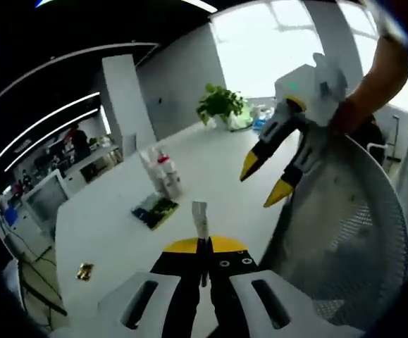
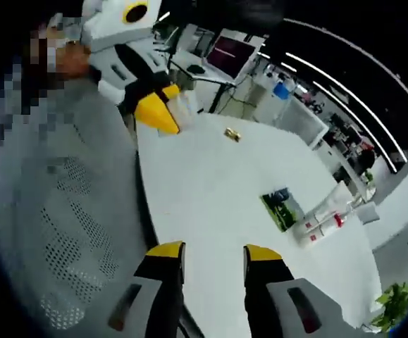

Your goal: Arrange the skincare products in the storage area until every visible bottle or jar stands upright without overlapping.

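Your left gripper (image 1: 202, 243) is pinched tight on a small clear tube (image 1: 200, 220), held up over the white table (image 1: 112, 225). Your right gripper (image 2: 213, 252) has its jaws spread, holding nothing. The bottles (image 1: 161, 171) stand mid-table beside a green packet (image 1: 154, 210).

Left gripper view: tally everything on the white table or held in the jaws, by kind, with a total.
Bottles: 2
Clear tube, held: 1
Flat green packet: 1
Small gold item: 1
Potted plant: 1
Total: 6
Clutter beside plant: too blurred to count.
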`<state>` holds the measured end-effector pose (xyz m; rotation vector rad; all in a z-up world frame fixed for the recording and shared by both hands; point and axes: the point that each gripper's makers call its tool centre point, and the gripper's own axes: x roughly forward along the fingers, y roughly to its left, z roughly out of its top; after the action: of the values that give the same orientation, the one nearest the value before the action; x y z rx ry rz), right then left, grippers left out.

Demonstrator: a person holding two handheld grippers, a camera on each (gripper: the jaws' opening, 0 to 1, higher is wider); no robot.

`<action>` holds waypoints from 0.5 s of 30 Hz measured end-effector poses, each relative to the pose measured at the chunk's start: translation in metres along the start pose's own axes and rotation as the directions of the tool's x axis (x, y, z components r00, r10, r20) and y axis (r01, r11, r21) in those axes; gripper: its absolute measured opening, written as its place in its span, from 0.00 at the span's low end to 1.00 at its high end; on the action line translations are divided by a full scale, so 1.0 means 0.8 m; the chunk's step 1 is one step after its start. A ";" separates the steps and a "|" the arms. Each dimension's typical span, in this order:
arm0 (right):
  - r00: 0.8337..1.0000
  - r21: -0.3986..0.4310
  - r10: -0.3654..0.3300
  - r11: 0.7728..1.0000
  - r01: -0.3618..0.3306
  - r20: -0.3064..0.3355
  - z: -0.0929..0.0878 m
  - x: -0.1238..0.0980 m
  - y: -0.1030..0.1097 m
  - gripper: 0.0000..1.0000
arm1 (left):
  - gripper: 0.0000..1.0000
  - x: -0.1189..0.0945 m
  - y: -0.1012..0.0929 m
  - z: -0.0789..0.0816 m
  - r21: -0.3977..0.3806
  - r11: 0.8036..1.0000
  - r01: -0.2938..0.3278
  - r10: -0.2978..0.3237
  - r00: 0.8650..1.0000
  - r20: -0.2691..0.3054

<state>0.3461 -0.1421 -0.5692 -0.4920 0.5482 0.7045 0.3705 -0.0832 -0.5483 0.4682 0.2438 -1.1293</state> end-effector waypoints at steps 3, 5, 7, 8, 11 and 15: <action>0.993 0.075 0.058 0.995 -0.066 0.104 0.029 0.007 0.016 0.24 | 0.00 -0.002 -0.008 0.005 0.037 0.999 0.036 -0.037 0.999 0.028; 0.990 0.063 0.055 0.996 -0.064 0.131 0.036 0.008 0.017 0.20 | 0.00 -0.002 -0.015 0.002 0.052 0.997 0.054 -0.055 0.998 0.018; 0.989 0.047 0.051 0.997 -0.057 0.136 0.039 0.007 0.018 0.16 | 0.00 -0.001 -0.023 -0.002 0.079 0.994 0.079 -0.080 0.997 0.000; 0.989 0.039 0.045 0.998 -0.051 0.140 0.040 0.006 0.018 0.14 | 0.00 0.001 -0.028 -0.004 0.092 0.991 0.095 -0.095 0.995 -0.004; 0.986 0.020 0.043 0.999 -0.047 0.159 0.039 0.005 0.018 0.11 | 0.00 0.002 -0.034 -0.006 0.116 0.986 0.122 -0.120 0.993 -0.017; 0.989 -0.019 0.065 0.998 -0.063 0.130 0.035 0.008 0.026 0.11 | 0.00 0.002 -0.039 -0.007 0.128 0.982 0.140 -0.139 0.990 -0.017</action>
<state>0.3440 -0.1089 -0.5570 -0.4396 0.4377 0.7970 0.3430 -0.0923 -0.5610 0.5774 0.2139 -1.2854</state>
